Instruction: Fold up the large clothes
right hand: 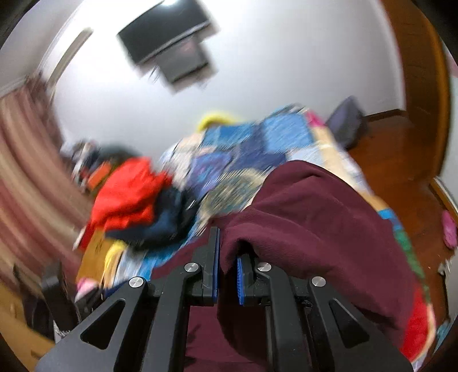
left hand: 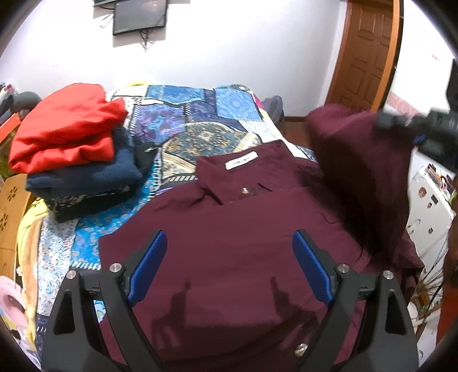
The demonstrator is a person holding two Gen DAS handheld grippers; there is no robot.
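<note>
A maroon collared shirt (left hand: pixel 229 229) lies front-up on the patchwork bed cover (left hand: pixel 200 114), its collar and white label away from me. My left gripper (left hand: pixel 229 243) is open above the shirt's body and holds nothing. My right gripper (left hand: pixel 415 128) is at the right edge of the left wrist view, lifting the shirt's right side (left hand: pixel 366 160) up over the body. In the blurred right wrist view, my right gripper (right hand: pixel 227 254) is shut on a fold of the maroon shirt (right hand: pixel 309 217), which drapes over its right finger.
A stack of folded clothes, red (left hand: pixel 68 128) on top of navy (left hand: pixel 86 177), sits at the bed's back left. A wooden door (left hand: pixel 369 48) stands at the back right. A white appliance (left hand: pixel 429 206) is to the right. A wall screen (left hand: pixel 140 14) hangs above the bed.
</note>
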